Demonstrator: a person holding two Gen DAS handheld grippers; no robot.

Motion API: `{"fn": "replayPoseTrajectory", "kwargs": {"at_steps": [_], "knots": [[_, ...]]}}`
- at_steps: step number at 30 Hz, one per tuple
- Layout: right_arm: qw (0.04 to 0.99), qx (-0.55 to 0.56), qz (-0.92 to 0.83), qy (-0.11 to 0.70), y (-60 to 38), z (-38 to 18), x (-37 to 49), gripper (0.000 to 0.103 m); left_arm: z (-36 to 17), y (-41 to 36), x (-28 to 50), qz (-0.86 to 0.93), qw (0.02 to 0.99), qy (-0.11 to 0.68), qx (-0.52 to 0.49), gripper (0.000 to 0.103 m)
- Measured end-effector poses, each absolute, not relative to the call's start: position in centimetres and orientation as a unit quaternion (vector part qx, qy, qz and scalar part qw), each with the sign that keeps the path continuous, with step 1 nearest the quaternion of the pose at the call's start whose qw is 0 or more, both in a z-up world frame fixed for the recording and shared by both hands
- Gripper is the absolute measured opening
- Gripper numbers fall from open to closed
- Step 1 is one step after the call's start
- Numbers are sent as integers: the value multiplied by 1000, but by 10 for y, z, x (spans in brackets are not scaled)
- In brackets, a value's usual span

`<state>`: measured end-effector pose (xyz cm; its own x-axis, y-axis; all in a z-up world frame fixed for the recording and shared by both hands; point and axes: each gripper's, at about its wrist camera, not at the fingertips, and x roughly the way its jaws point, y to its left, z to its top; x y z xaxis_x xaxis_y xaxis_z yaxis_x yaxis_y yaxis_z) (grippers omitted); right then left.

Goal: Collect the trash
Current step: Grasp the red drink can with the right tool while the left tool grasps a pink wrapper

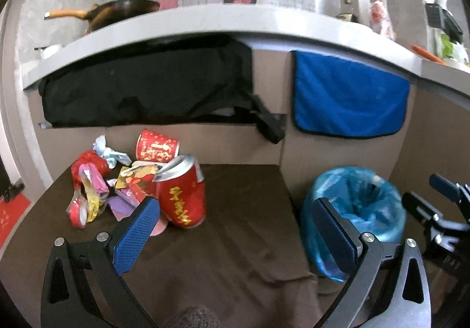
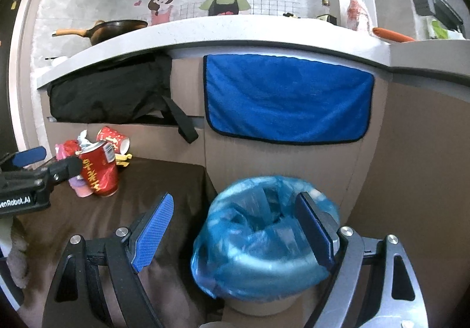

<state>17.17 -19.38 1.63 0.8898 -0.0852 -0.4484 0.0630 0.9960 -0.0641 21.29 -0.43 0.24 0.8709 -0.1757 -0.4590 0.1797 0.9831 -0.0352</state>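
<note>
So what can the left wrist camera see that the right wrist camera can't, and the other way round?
Only the left wrist view shows the spread of the trash pile: the pink and yellow wrappers and crumpled pale paper beside the red can. It also shows the right gripper from the side.

Only the right wrist view shows the left gripper from the side, close to the can, and looks down into the blue-lined bin.

Both show the can, red paper cup, bin, blue towel, black bag and wok.

Left gripper (image 1: 235,228) and right gripper (image 2: 233,228): black and grey metal linkage arms, round silver screws at pivots, blue textured finger pads (image 2: 152,232); white lettering marks one body.
</note>
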Motion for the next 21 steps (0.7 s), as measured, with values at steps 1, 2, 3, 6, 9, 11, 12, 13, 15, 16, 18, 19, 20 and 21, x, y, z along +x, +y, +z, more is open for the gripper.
{"fn": "replayPoseTrajectory", "kwargs": {"at_steps": [1, 2, 3, 6, 9, 11, 12, 13, 15, 16, 18, 19, 20, 21], "knots": [[972, -25, -36, 233, -192, 15, 179, 82, 0, 1, 219, -91, 966, 241, 1, 102], [971, -27, -34, 234, -189, 15, 188, 82, -3, 9, 226, -89, 966, 245, -2, 102], [971, -28, -32, 235, -187, 14, 194, 82, -6, 18, 231, -85, 965, 248, -5, 102], [970, -21, -18, 243, -178, 10, 219, 82, -13, 46, 246, -65, 964, 257, -14, 102], [966, -13, 3, 258, -167, 3, 243, 82, -17, 75, 256, -42, 965, 257, -23, 102], [963, -10, 17, 268, -157, -2, 258, 82, -16, 93, 263, -26, 966, 256, -21, 102], [962, -9, 23, 271, -153, -3, 264, 82, -16, 102, 265, -20, 966, 256, -22, 102], [961, -7, 31, 275, -147, -5, 271, 82, -16, 111, 268, -18, 966, 258, -28, 102], [959, -7, 39, 280, -140, -9, 277, 82, -17, 134, 274, -18, 962, 268, -52, 102], [958, -10, 45, 283, -134, -11, 281, 82, -18, 145, 278, -20, 959, 276, -62, 102], [957, -18, 52, 286, -125, -15, 285, 82, -23, 164, 284, -21, 956, 282, -74, 102], [955, -22, 57, 289, -120, -18, 286, 82, -26, 173, 287, -16, 957, 281, -73, 102], [954, -25, 62, 292, -117, -19, 288, 82, -29, 179, 290, -13, 957, 282, -71, 102], [953, -28, 67, 294, -113, -21, 289, 82, -32, 186, 294, -10, 956, 285, -68, 102]]}}
